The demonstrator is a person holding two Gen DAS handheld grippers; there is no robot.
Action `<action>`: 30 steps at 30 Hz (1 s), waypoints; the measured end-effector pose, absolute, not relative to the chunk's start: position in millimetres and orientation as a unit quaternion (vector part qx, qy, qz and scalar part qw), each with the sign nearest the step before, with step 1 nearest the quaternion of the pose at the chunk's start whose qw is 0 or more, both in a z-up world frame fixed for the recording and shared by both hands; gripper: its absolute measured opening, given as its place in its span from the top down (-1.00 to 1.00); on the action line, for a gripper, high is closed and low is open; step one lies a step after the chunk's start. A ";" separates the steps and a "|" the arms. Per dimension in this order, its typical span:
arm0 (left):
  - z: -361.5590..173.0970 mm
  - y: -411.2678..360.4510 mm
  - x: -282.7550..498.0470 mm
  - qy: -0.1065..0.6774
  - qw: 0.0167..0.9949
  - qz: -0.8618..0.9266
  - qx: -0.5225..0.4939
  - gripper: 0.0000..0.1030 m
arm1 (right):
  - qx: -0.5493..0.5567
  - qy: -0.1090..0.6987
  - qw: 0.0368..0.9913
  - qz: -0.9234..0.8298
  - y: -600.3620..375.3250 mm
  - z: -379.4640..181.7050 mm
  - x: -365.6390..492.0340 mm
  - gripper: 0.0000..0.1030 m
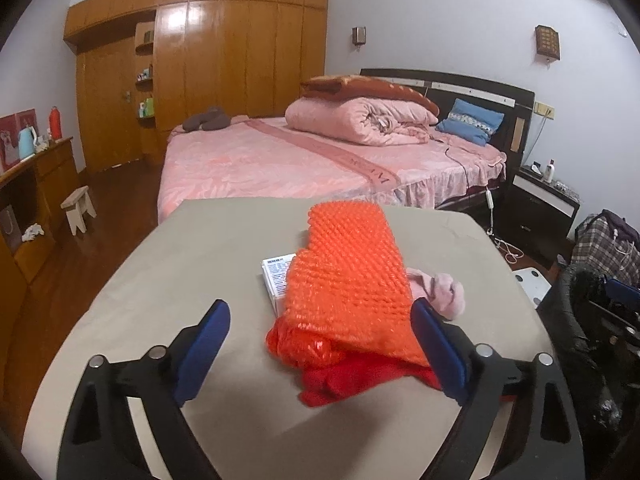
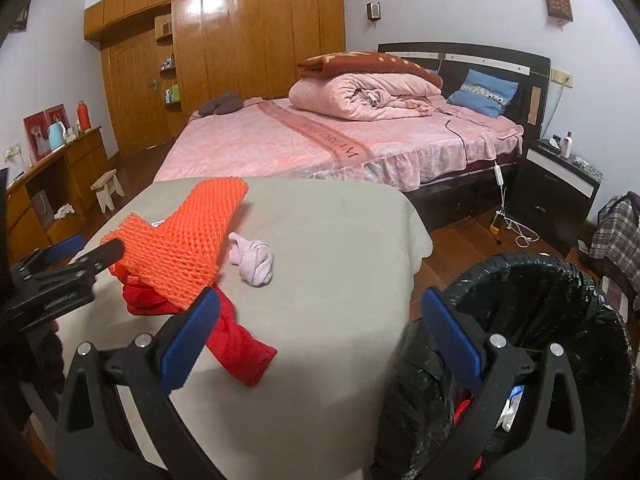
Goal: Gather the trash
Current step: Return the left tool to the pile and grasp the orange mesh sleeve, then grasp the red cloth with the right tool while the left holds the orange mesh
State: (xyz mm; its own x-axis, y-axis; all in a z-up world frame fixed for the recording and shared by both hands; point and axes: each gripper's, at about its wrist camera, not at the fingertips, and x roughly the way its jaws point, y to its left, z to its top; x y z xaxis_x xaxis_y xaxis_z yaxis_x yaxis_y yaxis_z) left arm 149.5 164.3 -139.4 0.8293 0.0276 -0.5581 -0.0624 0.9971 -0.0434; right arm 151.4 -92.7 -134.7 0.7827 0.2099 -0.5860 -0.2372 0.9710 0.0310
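Left gripper (image 1: 320, 320) tilted down over the table (image 1: 160, 280), jaws wide apart, straddling the near end of the orange foam net (image 1: 352, 276) without pressing it. Net's long axis runs away toward the bed (image 1: 280, 160), over a red bag (image 1: 344, 384). Right gripper (image 2: 320, 320) tilted down, jaws apart and empty, between table edge and bin (image 2: 560, 300).

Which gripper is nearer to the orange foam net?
Left. The left gripper has the orange foam net between its open fingers; the right gripper is beside it, nearer the bin.

The bed (image 2: 340, 140) cover has big letters on its dark pink band, upside down and too blurry to read. The small box (image 1: 276, 274) has tiny print, unreadable.
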 end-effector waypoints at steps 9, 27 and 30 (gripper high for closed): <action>-160.9 158.6 188.4 0.323 0.946 -0.005 -0.025 -0.54 | -0.028 0.318 0.940 0.117 -90.3 -142.2 159.5 -0.89; -122.2 133.5 157.6 0.278 0.956 -0.074 -0.067 0.78 | -0.026 0.316 0.941 0.119 -89.1 -140.6 163.8 -0.89; -114.5 138.2 147.4 0.272 0.958 -0.068 -0.067 0.78 | -0.025 0.313 0.941 0.124 -86.2 -138.5 163.2 -0.89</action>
